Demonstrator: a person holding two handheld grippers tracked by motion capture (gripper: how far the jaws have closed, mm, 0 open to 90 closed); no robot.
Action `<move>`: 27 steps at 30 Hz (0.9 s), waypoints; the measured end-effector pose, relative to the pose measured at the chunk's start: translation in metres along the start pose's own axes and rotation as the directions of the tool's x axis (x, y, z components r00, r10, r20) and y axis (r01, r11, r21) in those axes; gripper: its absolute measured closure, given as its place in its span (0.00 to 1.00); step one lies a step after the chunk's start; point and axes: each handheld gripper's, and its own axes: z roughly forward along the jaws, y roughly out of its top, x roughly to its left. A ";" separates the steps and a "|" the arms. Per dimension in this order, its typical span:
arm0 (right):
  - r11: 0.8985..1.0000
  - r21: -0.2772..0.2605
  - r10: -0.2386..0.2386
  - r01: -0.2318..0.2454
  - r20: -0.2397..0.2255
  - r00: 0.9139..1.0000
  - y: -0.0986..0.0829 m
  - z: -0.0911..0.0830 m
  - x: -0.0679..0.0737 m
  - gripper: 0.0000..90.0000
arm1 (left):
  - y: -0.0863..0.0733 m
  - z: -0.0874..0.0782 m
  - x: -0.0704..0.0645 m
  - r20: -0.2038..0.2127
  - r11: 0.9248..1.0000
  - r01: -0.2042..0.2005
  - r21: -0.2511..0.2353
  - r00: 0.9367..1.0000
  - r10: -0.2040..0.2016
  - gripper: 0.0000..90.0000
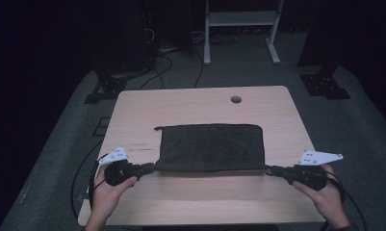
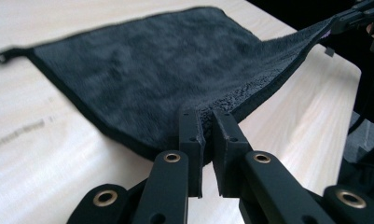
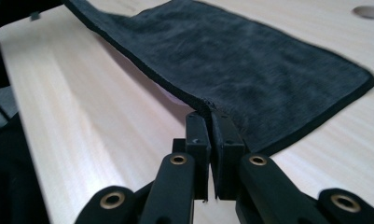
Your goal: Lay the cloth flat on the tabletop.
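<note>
clearly your left tongs [image 1: 149, 167] and right tongs [image 1: 272, 170] each pinched a near corner of the dark grey plush towel [image 1: 211, 145] lying on the pale wooden desk [image 1: 133, 120]; uneven pulling could have slipped a corner free.

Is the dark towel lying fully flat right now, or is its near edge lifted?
Near edge lifted: the left gripper and right gripper each pinch a near corner of the towel, pulling that edge taut above the table; the far part lies flat.
</note>
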 end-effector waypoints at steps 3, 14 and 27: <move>1.000 0.019 -0.014 0.014 -0.006 1.000 -0.006 -0.002 0.005 0.96 | -0.012 0.000 -0.003 0.011 1.000 0.017 0.024 1.000 -0.018 0.92; 0.984 0.177 -0.022 0.033 -0.061 0.998 -0.034 0.013 0.015 0.95 | -0.047 0.010 -0.006 0.024 0.980 0.065 0.186 0.997 -0.071 0.91; 0.984 0.172 -0.031 0.048 -0.100 0.995 -0.036 0.012 0.015 0.72 | -0.045 0.005 -0.006 -0.004 0.976 0.079 0.203 0.997 -0.080 0.60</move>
